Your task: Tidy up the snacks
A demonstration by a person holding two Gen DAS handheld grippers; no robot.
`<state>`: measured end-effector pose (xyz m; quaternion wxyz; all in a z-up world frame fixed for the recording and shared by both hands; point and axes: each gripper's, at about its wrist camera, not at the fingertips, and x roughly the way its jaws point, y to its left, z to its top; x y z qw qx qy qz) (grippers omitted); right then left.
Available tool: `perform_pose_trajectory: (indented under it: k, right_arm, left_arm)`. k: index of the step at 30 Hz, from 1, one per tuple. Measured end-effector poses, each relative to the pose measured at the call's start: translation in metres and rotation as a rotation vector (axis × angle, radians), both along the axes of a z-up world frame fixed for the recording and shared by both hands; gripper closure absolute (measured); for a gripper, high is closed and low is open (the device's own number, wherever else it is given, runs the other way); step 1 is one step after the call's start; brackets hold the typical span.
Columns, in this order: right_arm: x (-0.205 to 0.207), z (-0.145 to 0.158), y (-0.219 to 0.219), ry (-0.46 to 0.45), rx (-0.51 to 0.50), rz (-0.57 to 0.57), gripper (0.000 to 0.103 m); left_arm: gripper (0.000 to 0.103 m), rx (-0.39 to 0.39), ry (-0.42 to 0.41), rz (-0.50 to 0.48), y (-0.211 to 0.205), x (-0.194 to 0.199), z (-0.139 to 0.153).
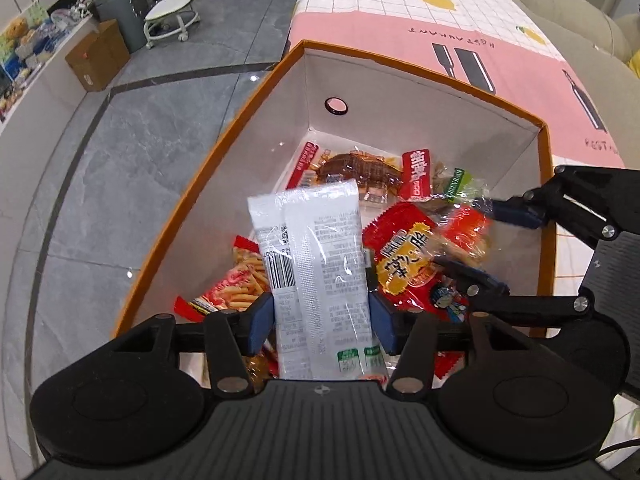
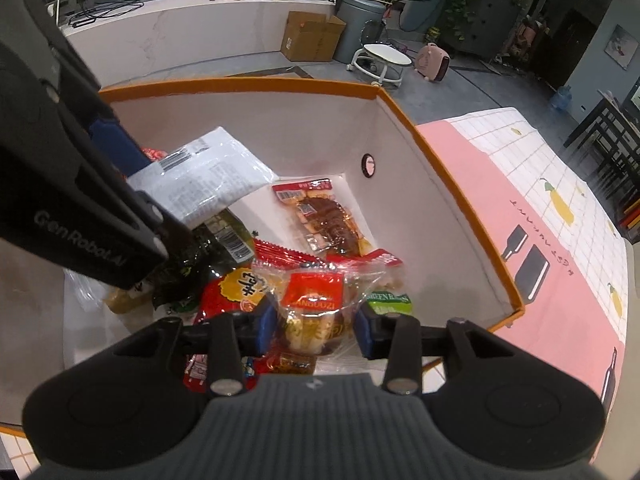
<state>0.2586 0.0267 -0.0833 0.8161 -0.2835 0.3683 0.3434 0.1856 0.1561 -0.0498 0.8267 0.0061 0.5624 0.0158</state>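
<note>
Left gripper (image 1: 320,316) pinches white packet (image 1: 316,264) mid-length; right gripper (image 2: 316,326) pinches clear pastry bag (image 2: 316,304) above orange box (image 2: 460,196). Both look light, crinkly, slippery, crushable.

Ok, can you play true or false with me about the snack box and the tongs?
1. The left tongs hold a white printed packet with a barcode. True.
2. The right tongs are empty. False: they straddle a clear packet with a red label, though whether they squeeze it is unclear.
3. The white-lined cardboard box with an orange rim sits on a pink and white checked tablecloth. True.
4. The box is empty. False: several snack packets lie inside, including a brown dried-meat packet.
5. The box wall has a round hole. True.
</note>
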Motion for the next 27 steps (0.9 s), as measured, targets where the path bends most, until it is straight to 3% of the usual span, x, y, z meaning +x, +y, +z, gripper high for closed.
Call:
perform_pose_trajectory:
  k: [9, 13, 18, 24, 27]
  right_arm:
    - [0.001, 0.022, -0.009, -0.057, 0.041, -0.051, 0.030]
    - [-0.003, 0.039, -0.015, -0.092, 0.071, -0.073, 0.025]
    - [-0.018, 0.061, -0.022, -0.163, 0.107, -0.101, 0.006]
    - [-0.046, 0.093, -0.033, -0.206, 0.182, -0.130, 0.004]
    - [-0.064, 0.108, -0.044, -0.231, 0.235, -0.159, 0.004]
  left_arm:
    - [0.030, -0.001, -0.069, -0.041, -0.009, -0.018, 0.026]
    - [0.030, 0.016, -0.148, -0.006, -0.007, -0.029, 0.050]
    - [0.030, 0.048, -0.270, 0.023, -0.008, -0.047, 0.084]
    - [0.030, 0.107, -0.383, 0.007, -0.021, -0.075, 0.111]
    - [0.030, 0.114, -0.447, 0.061, -0.022, -0.092, 0.123]
